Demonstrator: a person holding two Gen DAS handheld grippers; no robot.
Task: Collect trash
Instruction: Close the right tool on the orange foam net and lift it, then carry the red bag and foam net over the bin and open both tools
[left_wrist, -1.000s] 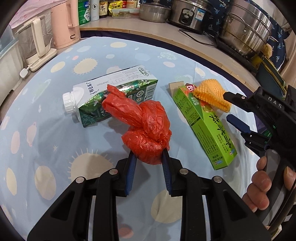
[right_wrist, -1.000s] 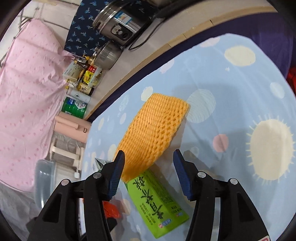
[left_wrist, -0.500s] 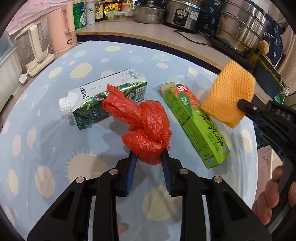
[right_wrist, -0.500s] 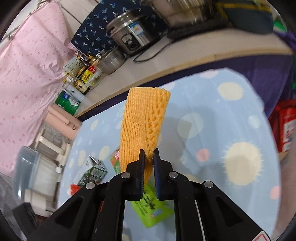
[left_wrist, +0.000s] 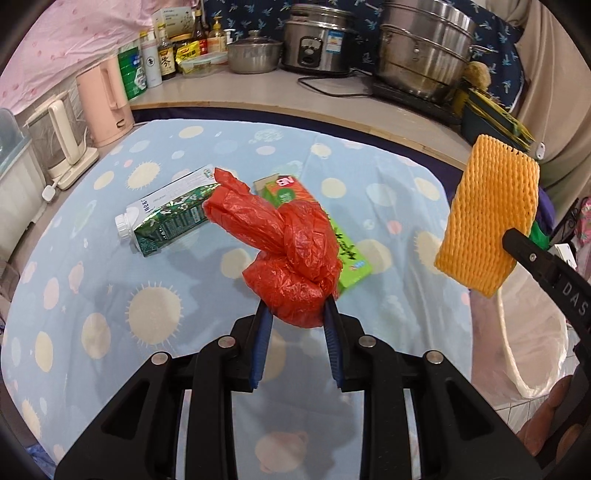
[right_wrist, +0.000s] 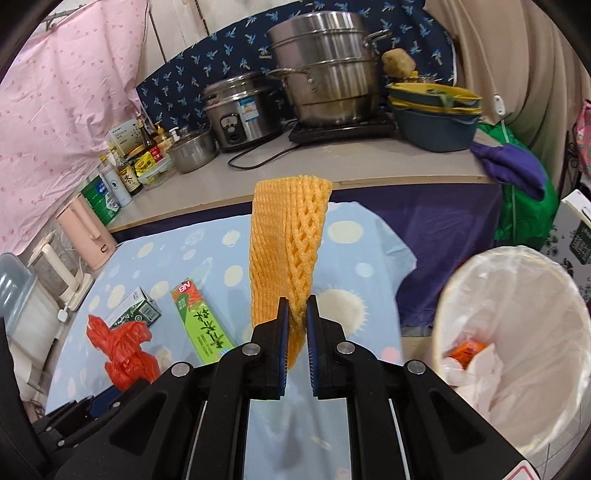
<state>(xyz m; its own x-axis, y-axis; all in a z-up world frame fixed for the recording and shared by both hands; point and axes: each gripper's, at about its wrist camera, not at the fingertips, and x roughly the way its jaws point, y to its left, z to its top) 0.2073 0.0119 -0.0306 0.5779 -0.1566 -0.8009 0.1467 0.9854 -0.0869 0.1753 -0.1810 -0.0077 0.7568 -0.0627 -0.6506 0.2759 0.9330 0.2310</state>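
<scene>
So, left gripper clamps crumpled red plastic bag | right gripper pinches orange foam net sleeve | white-lined round bin right of it

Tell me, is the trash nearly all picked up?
About halfway. Some trash already lies in the lined bin. The left gripper grips a red plastic bag, and the right gripper pinches an orange foam net. A milk carton and green box remain on the table.
</scene>
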